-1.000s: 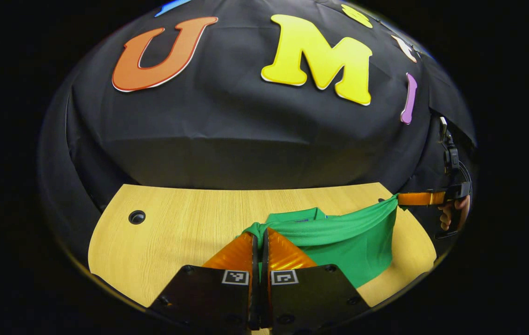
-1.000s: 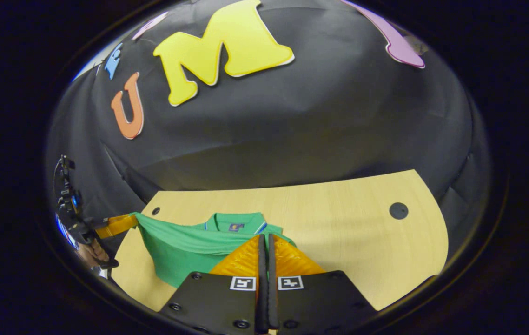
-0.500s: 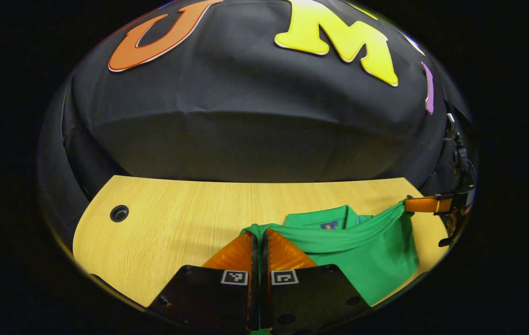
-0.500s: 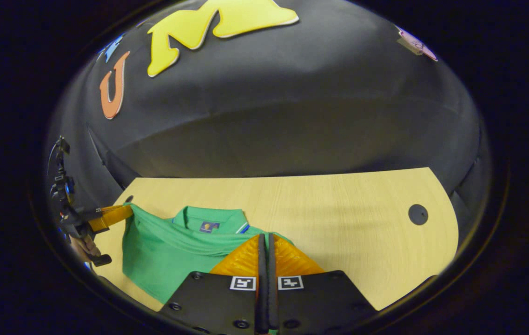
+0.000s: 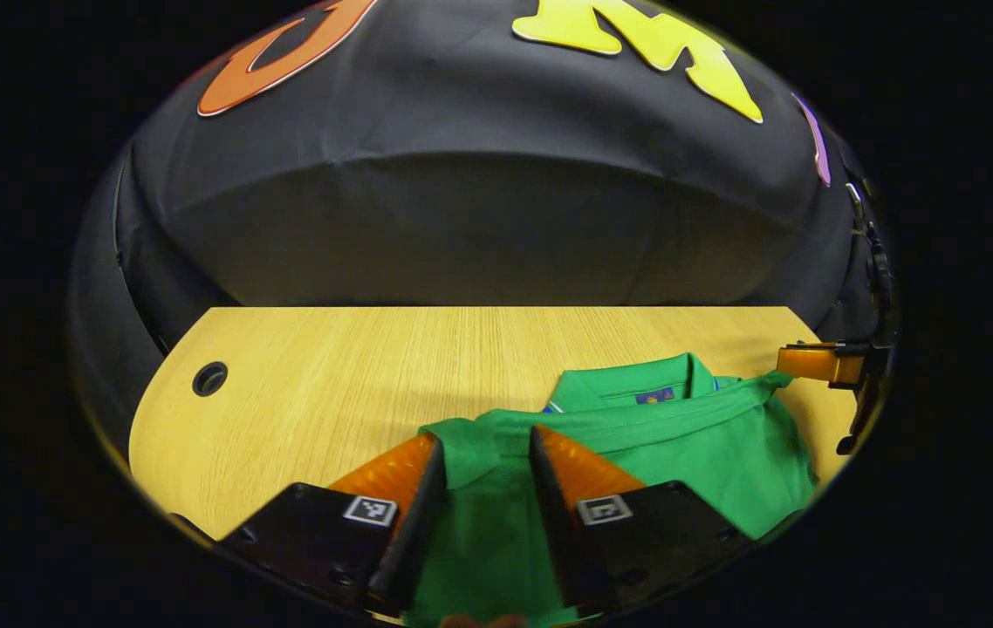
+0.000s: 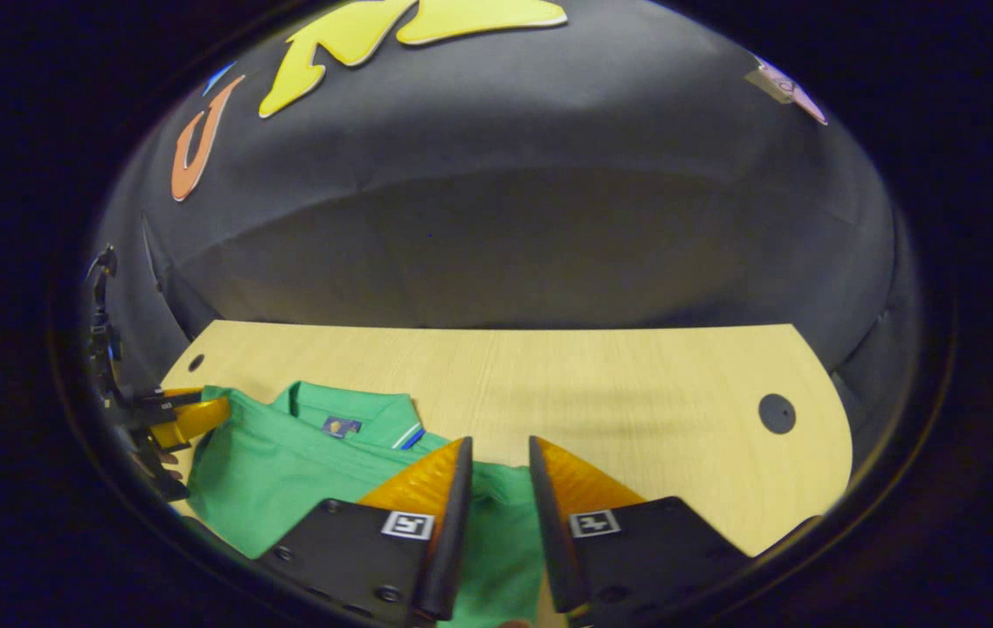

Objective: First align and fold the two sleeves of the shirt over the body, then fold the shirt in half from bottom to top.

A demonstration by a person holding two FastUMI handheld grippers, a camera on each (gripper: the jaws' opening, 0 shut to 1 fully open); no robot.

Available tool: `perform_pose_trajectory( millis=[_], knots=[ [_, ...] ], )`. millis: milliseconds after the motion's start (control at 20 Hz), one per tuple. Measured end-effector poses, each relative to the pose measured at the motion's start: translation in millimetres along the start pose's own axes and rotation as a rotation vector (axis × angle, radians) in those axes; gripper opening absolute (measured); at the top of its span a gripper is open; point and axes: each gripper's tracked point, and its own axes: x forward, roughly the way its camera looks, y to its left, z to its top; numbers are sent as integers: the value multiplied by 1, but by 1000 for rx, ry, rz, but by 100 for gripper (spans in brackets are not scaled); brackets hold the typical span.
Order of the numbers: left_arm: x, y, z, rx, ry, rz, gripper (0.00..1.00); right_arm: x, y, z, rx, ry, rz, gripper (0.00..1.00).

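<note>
In the left gripper view, the left gripper (image 5: 486, 449) sits low over the light wooden table (image 5: 331, 384) with its two fingers spread apart, and the green polo shirt (image 5: 671, 440) lies between and beneath them, a folded edge of the cloth showing in the gap; neither finger presses on it. The shirt rests flat on the near right part of the table, its collar (image 5: 636, 388) turned toward the black cloth wall. A round cable hole (image 5: 209, 378) sits near the table's left edge. At the far right, the right gripper (image 5: 789, 365) shows small beside a corner of the shirt; whether it grips the fabric cannot be told from here. In the right gripper view, the right gripper (image 6: 498, 453) is parted as well, its fingers standing apart over the shirt (image 6: 287, 462), whose green cloth shows in the gap below them. The shirt lies on the near left part of the table (image 6: 619, 384), collar (image 6: 348, 414) toward the wall. A dark round hole (image 6: 777, 412) marks the table's right side. At the far left edge, the left gripper (image 6: 191, 414) appears beside the shirt's edge.
</note>
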Motion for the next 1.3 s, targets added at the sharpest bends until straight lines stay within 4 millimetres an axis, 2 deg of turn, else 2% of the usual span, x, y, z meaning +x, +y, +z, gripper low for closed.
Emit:
perform_pose_trajectory(
  millis=[50, 150, 300, 450, 500, 550, 650, 850, 900, 950, 1000, 1100, 1150, 1200, 1300],
  knots=[
    [-8, 1, 5, -13, -12, 7, 80, -8, -1, 8, 6, -20, -10, 58],
    [-26, 0, 17, -32, -32, 7, 99, -25, -5, 24, 3, -77, -46, 80],
    [-62, -6, 42, -50, -83, -4, 100, -71, -1, 50, -9, -162, -69, 96],
    [-117, -13, 83, -52, -188, -14, 100, -131, 11, 76, -45, -264, -73, 93],
    [-140, -17, 97, -49, -224, -17, 99, -154, 17, 83, -56, -296, -73, 97],
    [-163, -18, 107, -33, -258, -15, 98, -177, 24, 90, -64, -330, -69, 93],
    [-211, -24, 129, 11, -325, 5, 98, -227, 34, 104, -79, -401, -73, 93],
    [-303, -40, 154, 16, -441, 32, 98, -318, 53, 107, -74, -499, -88, 93],
    [-323, -45, 155, 12, -463, 31, 98, -338, 56, 103, -61, -518, -96, 96],
    [-343, -50, 153, 7, -476, 33, 98, -355, 58, 98, -45, -532, -101, 93],
    [-362, -52, 148, 6, -492, 39, 100, -370, 62, 88, -32, -531, -107, 93],
    [-397, -55, 141, -9, -532, 63, 98, -400, 74, 69, -3, -544, -102, 93],
    [-410, -56, 133, -15, -544, 69, 98, -415, 81, 70, 2, -566, -102, 96],
    [-425, -58, 126, -19, -556, 72, 98, -429, 85, 65, -11, -591, -106, 93],
    [-444, -65, 111, -8, -572, 74, 98, -454, 93, 51, -56, -628, -117, 93]
  ],
)
